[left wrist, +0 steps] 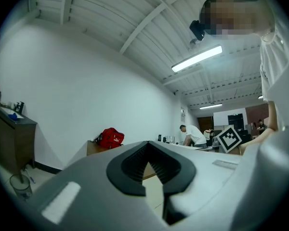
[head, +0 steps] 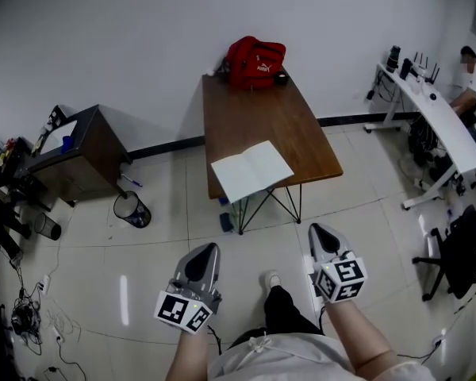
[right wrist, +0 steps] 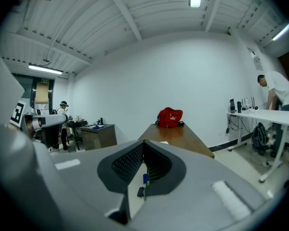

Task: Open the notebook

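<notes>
The notebook (head: 251,171) lies open, white pages up, at the near edge of the brown table (head: 270,109) and hangs a little over that edge. Both grippers are held low by the person's body, well short of the table, above the tiled floor. My left gripper (head: 210,249) points toward the table with its jaws together and nothing between them; its own view shows the tips (left wrist: 147,145) meeting. My right gripper (head: 316,229) is likewise shut and empty, its tips (right wrist: 143,144) aimed at the table's near end.
A red bag (head: 255,60) sits at the table's far end against the wall. A dark cabinet (head: 75,153) and a bin (head: 132,209) stand to the left. At the right are a white desk (head: 444,125), a person (head: 470,78) and an office chair (head: 460,252).
</notes>
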### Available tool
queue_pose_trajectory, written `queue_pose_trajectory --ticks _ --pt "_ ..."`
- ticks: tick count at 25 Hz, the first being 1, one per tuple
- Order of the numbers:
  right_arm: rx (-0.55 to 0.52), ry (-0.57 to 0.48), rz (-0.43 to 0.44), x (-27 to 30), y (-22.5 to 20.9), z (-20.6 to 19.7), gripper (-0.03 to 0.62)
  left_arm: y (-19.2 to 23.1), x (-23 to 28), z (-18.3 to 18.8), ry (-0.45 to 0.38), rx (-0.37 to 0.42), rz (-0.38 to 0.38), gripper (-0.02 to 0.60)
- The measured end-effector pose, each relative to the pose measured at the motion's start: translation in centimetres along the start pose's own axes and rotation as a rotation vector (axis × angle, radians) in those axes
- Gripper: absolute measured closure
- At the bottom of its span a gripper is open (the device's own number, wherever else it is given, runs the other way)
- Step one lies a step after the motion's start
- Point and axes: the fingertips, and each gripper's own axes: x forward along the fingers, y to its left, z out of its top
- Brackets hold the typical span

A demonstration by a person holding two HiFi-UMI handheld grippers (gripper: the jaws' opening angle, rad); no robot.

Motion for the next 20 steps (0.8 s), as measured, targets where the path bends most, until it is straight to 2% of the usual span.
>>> queue_pose_trajectory --ticks 10,20 --pt "-0.056 -0.026 0.026 -6.9 3.6 0.3 0.588 -4.9 -4.1 0.1 0.005 -0.001 -0.041 0.588" --pt "-0.055 0.018 0.068 -9.2 3.4 -1.4 0.588 -7.2 -4.0 -1.2 0.016 -0.028 -0.011 0.588"
